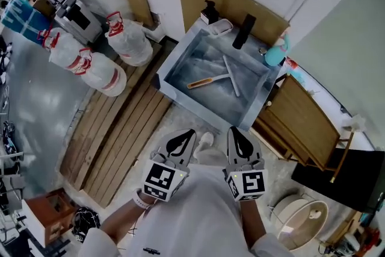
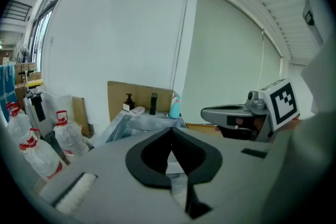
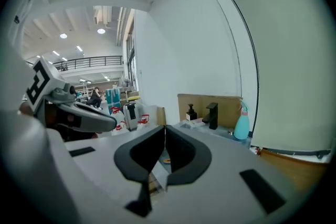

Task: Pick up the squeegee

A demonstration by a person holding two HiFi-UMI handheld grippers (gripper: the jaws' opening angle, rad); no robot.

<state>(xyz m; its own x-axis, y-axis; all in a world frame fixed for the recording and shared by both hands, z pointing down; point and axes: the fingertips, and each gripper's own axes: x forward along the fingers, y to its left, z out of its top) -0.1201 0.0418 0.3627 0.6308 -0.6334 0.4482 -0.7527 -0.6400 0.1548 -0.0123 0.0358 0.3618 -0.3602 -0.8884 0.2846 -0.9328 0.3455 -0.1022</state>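
The squeegee (image 1: pixel 230 76) lies flat on the bottom of the steel sink (image 1: pixel 178 62); it has a long grey blade and an orange handle (image 1: pixel 200 82) pointing left. My left gripper (image 1: pixel 187 133) (image 2: pixel 170 134) and right gripper (image 1: pixel 233 130) (image 3: pixel 164 128) hover side by side in front of the sink's near edge, well short of the squeegee. Both are shut with their jaws meeting at the tips and nothing held. From the gripper views the sink interior is mostly hidden behind the jaws.
A black faucet (image 1: pixel 243 31), soap dispenser (image 1: pixel 210 11) and blue spray bottle (image 1: pixel 275 54) stand along the sink's back edge. Large water bottles (image 1: pixel 129 39) sit left on wooden slats (image 1: pixel 120 129). A wooden rack (image 1: pixel 307 123) stands right.
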